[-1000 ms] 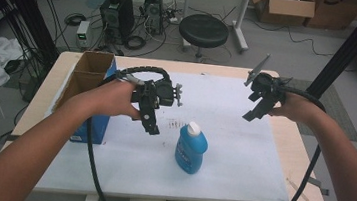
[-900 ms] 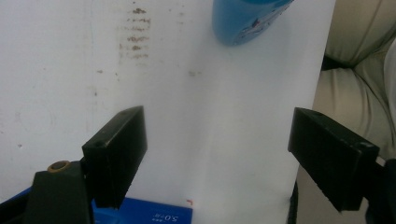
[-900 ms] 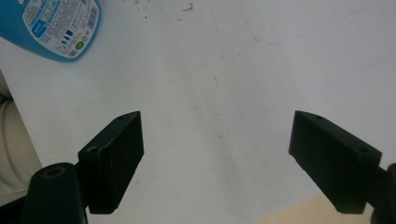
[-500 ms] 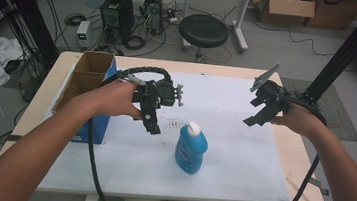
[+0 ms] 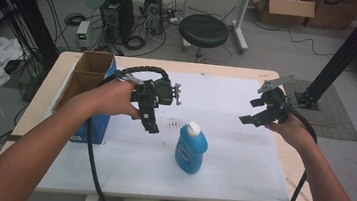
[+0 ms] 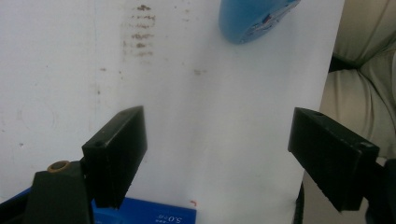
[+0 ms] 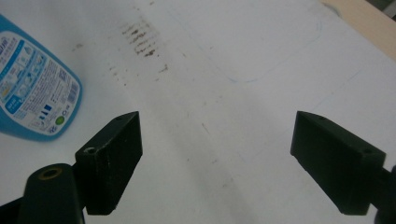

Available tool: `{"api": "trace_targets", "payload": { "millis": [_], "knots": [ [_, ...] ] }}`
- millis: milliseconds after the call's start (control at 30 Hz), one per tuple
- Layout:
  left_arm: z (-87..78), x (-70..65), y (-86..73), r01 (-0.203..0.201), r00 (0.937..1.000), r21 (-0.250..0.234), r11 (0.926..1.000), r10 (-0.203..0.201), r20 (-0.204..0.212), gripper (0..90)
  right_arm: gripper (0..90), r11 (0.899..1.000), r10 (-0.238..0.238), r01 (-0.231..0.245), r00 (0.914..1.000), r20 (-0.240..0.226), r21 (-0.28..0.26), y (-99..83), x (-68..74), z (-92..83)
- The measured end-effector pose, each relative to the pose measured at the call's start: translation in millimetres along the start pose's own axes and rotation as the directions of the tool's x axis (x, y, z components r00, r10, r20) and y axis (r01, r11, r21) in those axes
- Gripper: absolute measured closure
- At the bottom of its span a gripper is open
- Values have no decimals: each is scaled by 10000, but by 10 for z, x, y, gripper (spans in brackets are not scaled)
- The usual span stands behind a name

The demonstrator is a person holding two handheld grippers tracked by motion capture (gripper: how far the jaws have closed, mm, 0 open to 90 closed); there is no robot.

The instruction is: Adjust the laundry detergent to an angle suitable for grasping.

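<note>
Two tongs, left (image 5: pixel 150 120) and right (image 5: pixel 254 117), both agape above one blue bottle (image 5: pixel 191 148).

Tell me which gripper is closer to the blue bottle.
The left gripper, beside the blue bottle's white cap; the right gripper hangs farther off.

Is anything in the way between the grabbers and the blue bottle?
Nothing visible is. The blue bottle stands alone on the white sheet. The left gripper and right gripper are both open above bare sheet. The cardboard box sits off to the left.
</note>
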State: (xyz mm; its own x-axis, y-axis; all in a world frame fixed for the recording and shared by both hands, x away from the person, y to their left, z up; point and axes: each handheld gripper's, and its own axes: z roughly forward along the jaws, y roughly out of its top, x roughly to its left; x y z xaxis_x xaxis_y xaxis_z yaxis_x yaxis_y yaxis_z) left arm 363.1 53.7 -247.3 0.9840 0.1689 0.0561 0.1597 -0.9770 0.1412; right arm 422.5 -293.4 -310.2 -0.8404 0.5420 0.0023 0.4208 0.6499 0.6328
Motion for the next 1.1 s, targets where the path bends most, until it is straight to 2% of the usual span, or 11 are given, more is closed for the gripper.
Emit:
{"api": "trace_targets", "payload": {
  "millis": [133,233,300,400,467,533,667,933,1033,1100],
  "knots": [
    [5,-6,5,-19,10000,0,10000,19,-10,202,157,9979,274,-260,9994,222,-599,-77,12,4],
    [12,-5,4,-30,10000,3,10000,30,1,202,155,9919,544,-503,9980,322,-1164,-141,24,-5],
    [20,-4,1,-43,10000,7,10000,43,11,202,155,9859,777,-719,9964,328,-1513,-192,45,-4],
    [32,6,-4,-50,10000,-4,10000,50,40,202,155,9798,915,-801,9943,544,-1832,-261,77,3],
    [34,12,-7,-34,10000,-7,10000,34,29,202,150,9703,1120,-953,9916,639,-2225,-337,98,15],
    [35,18,-10,-24,10000,-31,10000,24,32,202,151,9678,1175,-1009,9913,591,-2307,-354,105,19],
    [49,28,-20,57,10000,-71,10000,-56,60,203,150,9549,1345,-1130,9890,608,-2746,-433,156,42],
    [63,29,-26,67,9999,-67,10000,-67,81,203,149,9136,1826,-1371,9795,849,-3828,-583,254,100],
    [66,25,-26,58,10000,-100,9999,-58,68,203,150,8943,2063,-1525,9747,854,-4207,-642,289,132],
    [64,25,-25,36,10000,-83,10000,-36,56,203,150,8871,2125,-1548,9733,871,-4347,-675,314,152]
  ]
}}
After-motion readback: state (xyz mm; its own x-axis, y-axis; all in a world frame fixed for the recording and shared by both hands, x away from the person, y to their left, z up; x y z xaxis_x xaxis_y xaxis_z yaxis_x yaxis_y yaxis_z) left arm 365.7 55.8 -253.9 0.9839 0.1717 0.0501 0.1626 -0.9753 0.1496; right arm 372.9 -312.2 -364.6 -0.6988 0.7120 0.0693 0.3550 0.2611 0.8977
